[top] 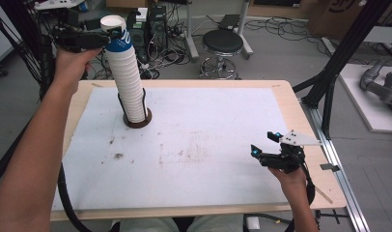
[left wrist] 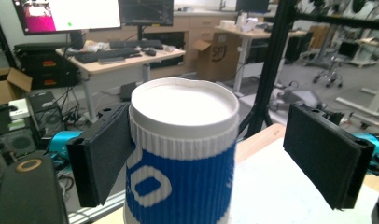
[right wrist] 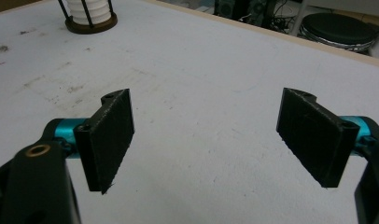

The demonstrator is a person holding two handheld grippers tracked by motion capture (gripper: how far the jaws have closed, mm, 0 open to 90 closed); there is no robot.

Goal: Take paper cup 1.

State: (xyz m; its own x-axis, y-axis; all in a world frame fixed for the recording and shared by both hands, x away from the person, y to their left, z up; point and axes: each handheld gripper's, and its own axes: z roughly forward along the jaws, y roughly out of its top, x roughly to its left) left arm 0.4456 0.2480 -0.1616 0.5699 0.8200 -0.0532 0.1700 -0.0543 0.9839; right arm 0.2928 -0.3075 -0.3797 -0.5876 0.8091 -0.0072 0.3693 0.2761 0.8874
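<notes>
Above table (top: 184, 159), top cup (left wrist: 183, 140) between left gripper (left wrist: 215, 154) jaws

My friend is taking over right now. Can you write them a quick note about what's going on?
Left hand-held gripper: open, jaws either side of the top blue-sleeved cup; one jaw touches it, the other stands apart.
Right hand-held gripper: open, holding nothing, over the white mat at the table's right.
The cup stack leans in its round holder at the back left.
Done: left gripper lined up.
Left: probably close and lift the top cup.

Even indoor light, soft shadows, slight blur, low resolution
</notes>
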